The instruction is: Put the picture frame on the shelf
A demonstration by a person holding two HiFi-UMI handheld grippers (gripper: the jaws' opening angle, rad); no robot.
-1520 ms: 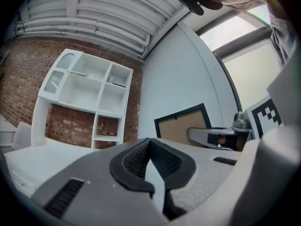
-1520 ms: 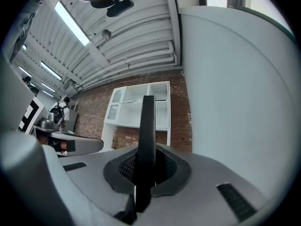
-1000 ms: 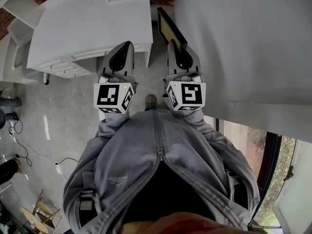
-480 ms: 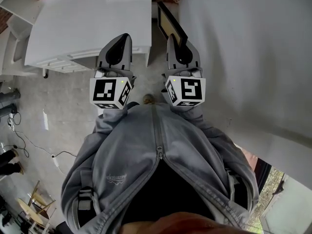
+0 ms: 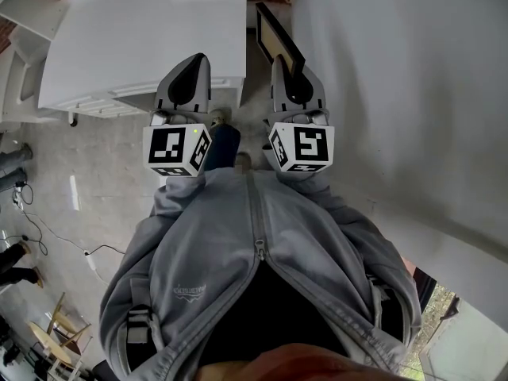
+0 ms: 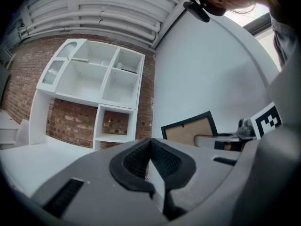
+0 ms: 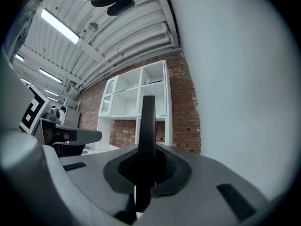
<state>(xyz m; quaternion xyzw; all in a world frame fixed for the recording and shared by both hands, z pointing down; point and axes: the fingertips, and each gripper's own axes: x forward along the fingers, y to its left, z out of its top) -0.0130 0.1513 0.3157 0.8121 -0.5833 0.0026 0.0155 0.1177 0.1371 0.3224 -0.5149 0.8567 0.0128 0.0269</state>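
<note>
Right gripper point(image 5: 286, 63) is clamped on the near edge of the frame point(image 5: 277, 43), with its jaws almost together and the thin black rim pinched between the pads. In the right gripper view the frame point(image 7: 148, 121) shows edge-on as a dark upright bar rising out of the right gripper point(image 7: 145, 166). Left gripper point(image 5: 198, 63) is fully closed and holds nothing. In its own view the pads of the left gripper point(image 6: 150, 149) meet in a single line.

The two are held side by side, a little apart, just ahead of a grey hoodie point(image 5: 254, 268). Their marker cubes point(image 5: 178, 151) sit nearest the body, and a dark leg point(image 5: 225, 143) shows between them. From the left gripper view the frame point(image 6: 190, 131) turns its tan back and black border toward the camera. It is in the air, off every surface.

Below lies a grey floor point(image 5: 103, 173) with thin cables point(image 5: 48, 240) trailing at the left. A white counter point(image 5: 143, 38) stands ahead on the left, and the left gripper's tip overlaps its front edge in the head view. A plain white wall point(image 5: 397, 78) fills the right side, close beside the frame.

Farther on, the white shelf point(image 6: 89, 79) stands beyond the counter against a brick wall point(image 6: 146, 98), well apart from the frame, its open compartments facing this way. The right gripper view shows the shelf point(image 7: 155, 91) behind the frame's edge. Above runs a ribbed white ceiling point(image 6: 108, 8) with strip lights point(image 7: 59, 25).
</note>
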